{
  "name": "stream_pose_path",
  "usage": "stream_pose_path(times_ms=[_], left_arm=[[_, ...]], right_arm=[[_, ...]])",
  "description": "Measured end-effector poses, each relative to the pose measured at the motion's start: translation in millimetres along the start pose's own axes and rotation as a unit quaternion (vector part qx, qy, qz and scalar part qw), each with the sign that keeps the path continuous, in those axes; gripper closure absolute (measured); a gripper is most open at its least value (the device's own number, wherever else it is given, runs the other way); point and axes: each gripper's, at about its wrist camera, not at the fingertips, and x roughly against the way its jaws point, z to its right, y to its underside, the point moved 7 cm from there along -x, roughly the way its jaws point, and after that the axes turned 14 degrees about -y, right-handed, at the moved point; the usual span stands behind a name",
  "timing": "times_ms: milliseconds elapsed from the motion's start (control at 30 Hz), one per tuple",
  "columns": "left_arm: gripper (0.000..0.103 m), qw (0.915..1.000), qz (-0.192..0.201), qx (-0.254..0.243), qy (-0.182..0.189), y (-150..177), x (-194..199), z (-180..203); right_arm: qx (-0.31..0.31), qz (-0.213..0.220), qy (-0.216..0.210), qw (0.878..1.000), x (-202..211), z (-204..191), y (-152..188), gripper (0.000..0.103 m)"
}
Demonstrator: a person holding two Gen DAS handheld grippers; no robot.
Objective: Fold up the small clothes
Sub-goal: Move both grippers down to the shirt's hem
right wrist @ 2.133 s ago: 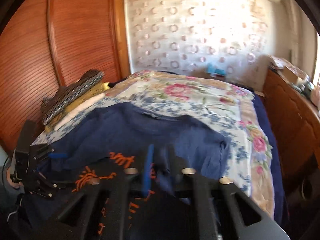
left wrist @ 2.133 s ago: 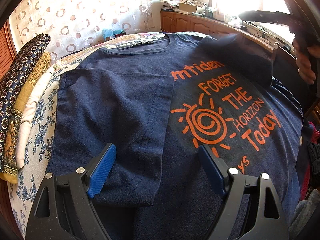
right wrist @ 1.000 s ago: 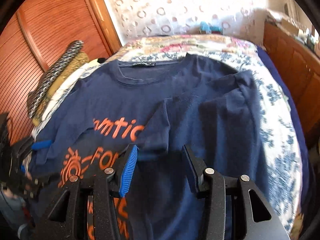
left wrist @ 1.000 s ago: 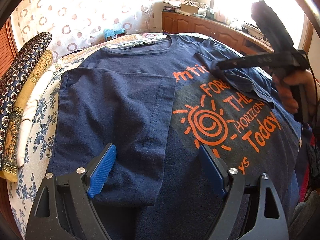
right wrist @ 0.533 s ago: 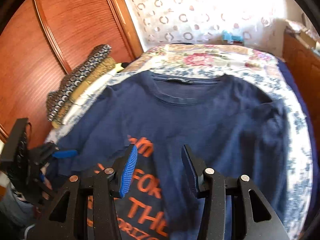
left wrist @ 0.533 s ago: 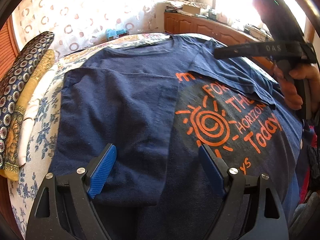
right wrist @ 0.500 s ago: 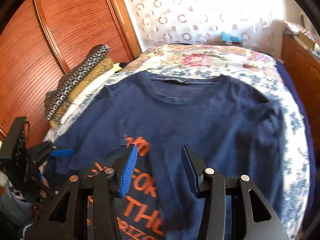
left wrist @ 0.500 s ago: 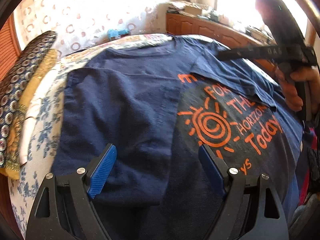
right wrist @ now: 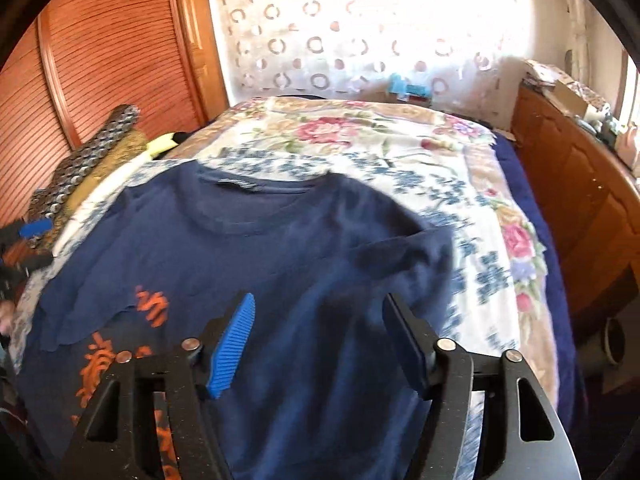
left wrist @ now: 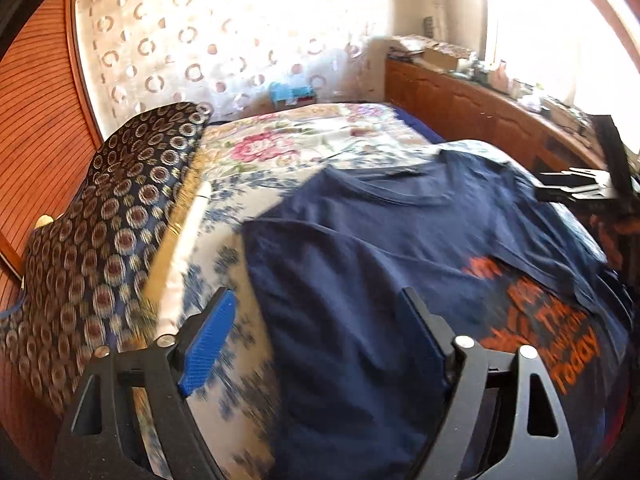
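T-shirt [right wrist: 280,264] flat on bedspread [right wrist: 400,148]

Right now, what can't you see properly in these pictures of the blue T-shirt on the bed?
- T-shirt hem: cut off at the bottom edge in both wrist views, behind the hand-held gripper frames.
- Orange print: smeared by motion blur in the left wrist view; partly covered by folded-in cloth in the right.
- Clutter on the wooden sideboard: too small and washed out by window glare.
- Right hand-held gripper: only its tip shows at the left view's right edge.
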Motion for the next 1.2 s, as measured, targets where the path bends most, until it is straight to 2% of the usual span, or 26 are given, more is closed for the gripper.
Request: stream_pose_path(times_ms=[67,200,400,500,667,733,833,1033,1200], left_arm=[[0.028,1.0,-0.006,0.0,-0.006,-8.1,-16.5,-4.2],[0.039,0.9996,-0.026,0.006,-0.005,-11.4,-45.1,-7.5],[0.041,0.9985,-0.052,0.007,-0.016,-1.6,-73.7,-6.8],[0.041,0.998,-0.061,0.01,-0.015,0.6,-81.7,-6.6],[0.041,0.9979,-0.064,0.009,-0.01,-4.8,-87.5,-5.6],[0.048,0.9979,-0.063,0.012,-0.004,-8.0,-89.5,-4.0],[0.052,0.9976,-0.068,0.013,0.005,-13.4,-93.7,-3.0],[0.052,0.9959,-0.082,0.033,0.018,-17.6,-103.2,-5.6],[0.052,0.9961,-0.079,0.035,0.019,-18.9,-103.4,-6.1]], right_arm=[[0.003,-0.003,0.017,1.0,-7.0,5.6,-1.4,0.032],[-0.006,-0.01,0.03,0.999,-21.5,21.4,-7.6,0.032],[-0.023,-0.022,0.03,0.999,-42.0,35.4,-15.1,0.032],[-0.019,-0.033,0.026,0.999,-55.7,31.7,-16.8,0.032],[-0.011,-0.018,0.031,0.999,-61.3,21.5,-18.1,0.032],[-0.011,-0.017,0.03,0.999,-62.9,19.8,-17.0,0.032],[-0.01,-0.018,0.032,0.999,-63.5,17.3,-16.4,0.032],[-0.011,-0.019,0.033,0.999,-63.5,15.4,-11.4,0.031],[-0.011,-0.019,0.033,0.999,-64.4,17.1,-11.2,0.03]])
